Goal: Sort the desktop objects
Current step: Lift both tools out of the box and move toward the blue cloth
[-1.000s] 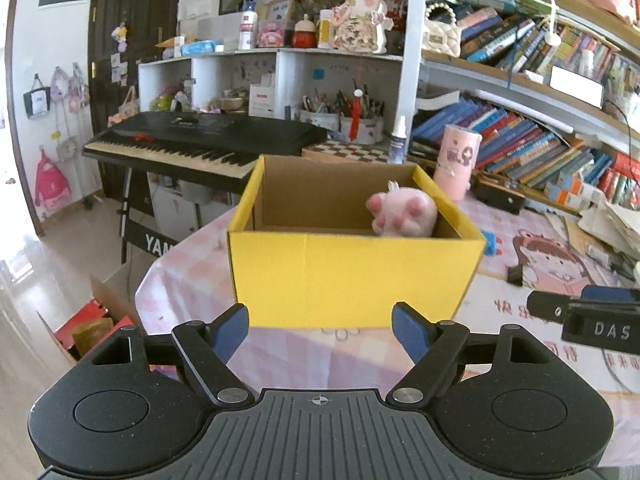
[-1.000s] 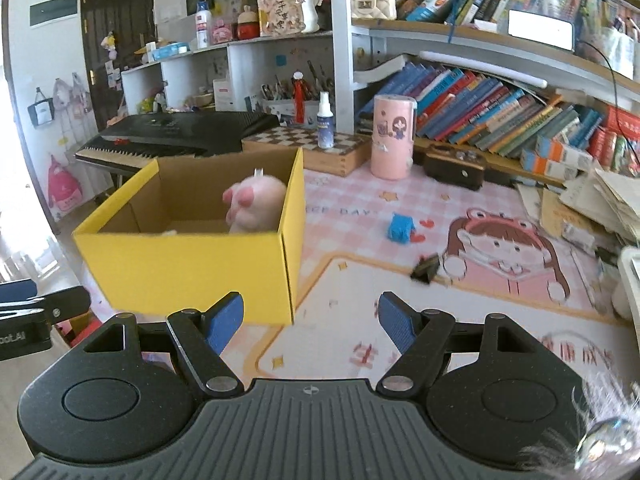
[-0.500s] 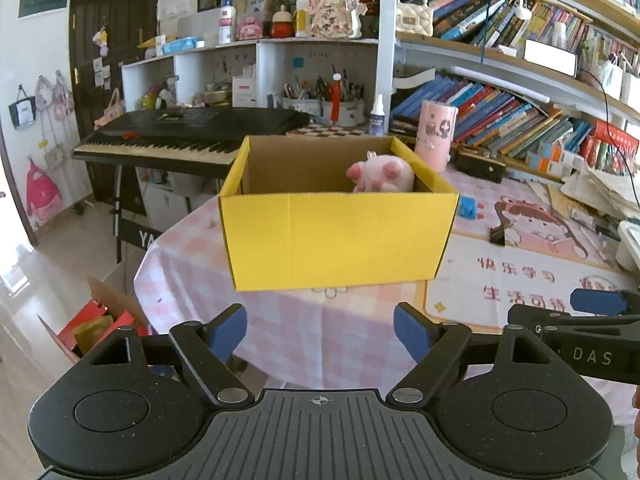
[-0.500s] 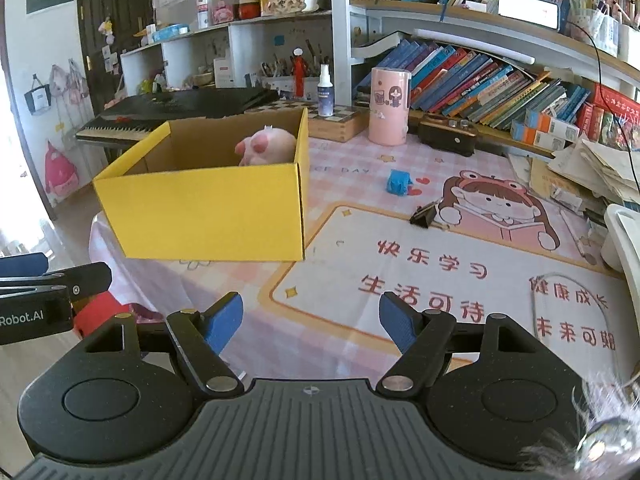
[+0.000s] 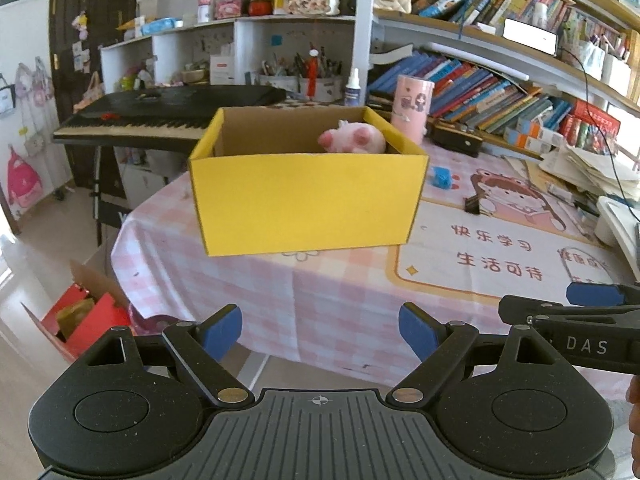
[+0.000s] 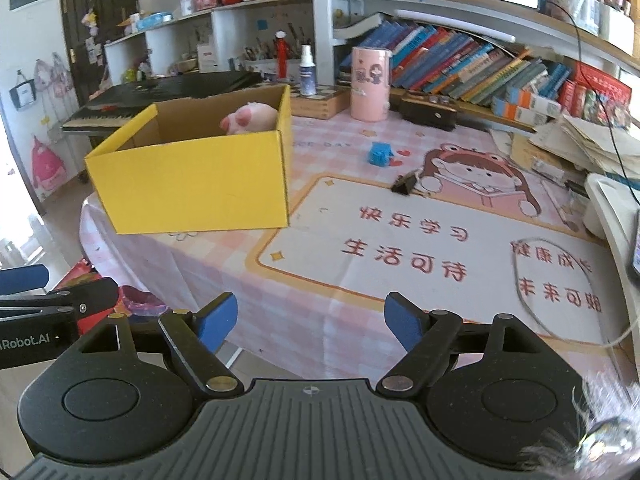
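Both tools have drawn back from the yellow box (image 5: 304, 204) holding a pink plush (image 5: 354, 141), jaws apart, right opening.

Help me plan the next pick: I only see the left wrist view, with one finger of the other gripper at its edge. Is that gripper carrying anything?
Observer: No. The right gripper is empty. Its jaws are opening with nothing between them.
Operator: Is there anything close to it that I can't see?
Observer: A grey fluffy thing shows in the bottom right corner of the right wrist view, beside the gripper's body. I cannot tell what it is.
Operator: Is anything leaning on the container's side that is hidden from me?
Observer: No. The right wall of the yellow box is bare.
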A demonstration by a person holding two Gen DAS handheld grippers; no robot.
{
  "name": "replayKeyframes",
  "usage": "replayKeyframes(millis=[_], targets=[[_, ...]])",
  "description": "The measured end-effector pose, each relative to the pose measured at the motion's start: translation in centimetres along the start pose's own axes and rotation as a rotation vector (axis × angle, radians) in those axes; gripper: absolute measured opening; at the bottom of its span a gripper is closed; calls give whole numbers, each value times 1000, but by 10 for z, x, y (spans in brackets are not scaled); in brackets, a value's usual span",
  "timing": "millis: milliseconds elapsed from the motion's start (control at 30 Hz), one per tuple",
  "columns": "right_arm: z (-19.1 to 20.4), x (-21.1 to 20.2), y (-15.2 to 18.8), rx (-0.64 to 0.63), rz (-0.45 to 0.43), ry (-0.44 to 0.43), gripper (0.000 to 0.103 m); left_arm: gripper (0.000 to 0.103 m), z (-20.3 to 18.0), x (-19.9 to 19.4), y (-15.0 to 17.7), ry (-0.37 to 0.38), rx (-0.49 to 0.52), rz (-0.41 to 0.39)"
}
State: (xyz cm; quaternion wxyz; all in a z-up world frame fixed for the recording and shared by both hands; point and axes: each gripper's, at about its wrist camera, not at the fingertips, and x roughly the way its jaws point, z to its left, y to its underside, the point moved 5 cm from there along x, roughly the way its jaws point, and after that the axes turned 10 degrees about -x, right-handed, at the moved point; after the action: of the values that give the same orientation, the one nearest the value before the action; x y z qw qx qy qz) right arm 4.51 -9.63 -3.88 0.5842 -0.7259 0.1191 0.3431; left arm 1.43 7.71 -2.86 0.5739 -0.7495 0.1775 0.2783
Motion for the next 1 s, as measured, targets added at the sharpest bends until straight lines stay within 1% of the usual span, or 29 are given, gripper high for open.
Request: replayKeyframes(millis=[300,533,1000], targets=[[-24,-3,10,65,29,62,80,88,-25,10,2,62,40,23],[-42,-4,16,84,42,98,80,88,-50,20,3,110,74,43],[-88,3,18,135,62,157,80,88,-103,47,-6,184,147,68]])
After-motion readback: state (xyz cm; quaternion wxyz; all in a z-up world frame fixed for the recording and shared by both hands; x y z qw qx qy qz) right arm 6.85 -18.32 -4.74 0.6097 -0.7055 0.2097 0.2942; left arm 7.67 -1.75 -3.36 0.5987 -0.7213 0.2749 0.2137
